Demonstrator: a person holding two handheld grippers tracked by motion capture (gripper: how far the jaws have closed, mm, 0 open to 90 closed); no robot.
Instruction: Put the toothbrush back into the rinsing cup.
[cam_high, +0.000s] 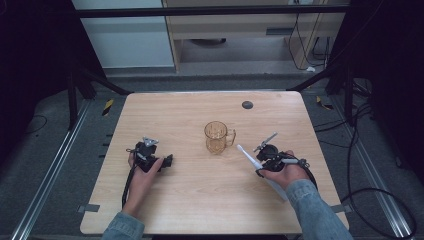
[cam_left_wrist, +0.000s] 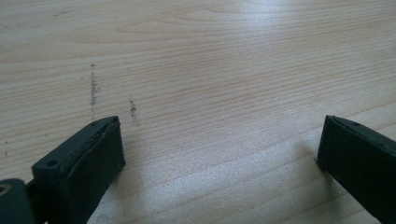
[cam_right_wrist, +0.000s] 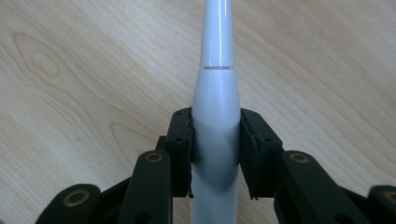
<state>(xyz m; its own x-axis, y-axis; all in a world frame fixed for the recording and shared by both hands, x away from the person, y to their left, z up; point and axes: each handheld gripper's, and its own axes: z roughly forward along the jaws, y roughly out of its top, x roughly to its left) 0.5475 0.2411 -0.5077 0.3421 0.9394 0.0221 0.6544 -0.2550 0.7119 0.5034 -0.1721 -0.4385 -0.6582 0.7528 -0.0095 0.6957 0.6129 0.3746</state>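
An amber glass mug (cam_high: 217, 137) stands upright near the middle of the wooden table (cam_high: 200, 205), its handle to the right. My right gripper (cam_high: 261, 163) rests right of the mug and is shut on a white toothbrush-like handle (cam_high: 247, 154), whose thin end points up-left toward the mug. In the right gripper view the white handle (cam_right_wrist: 215, 88) sits squeezed between both pads (cam_right_wrist: 183, 140), just over the wood. My left gripper (cam_high: 168, 161) lies on the table left of the mug, held by a hand. Its jaws (cam_left_wrist: 219, 135) stand wide apart over bare wood, nothing between them.
A small black round disc (cam_high: 247, 104) lies on the table's far side. Black cables (cam_high: 370, 195) trail on the floor to the right. Metal rails (cam_high: 55, 165) run along the floor at the left, and a dark frame bar (cam_high: 210, 11) crosses the back.
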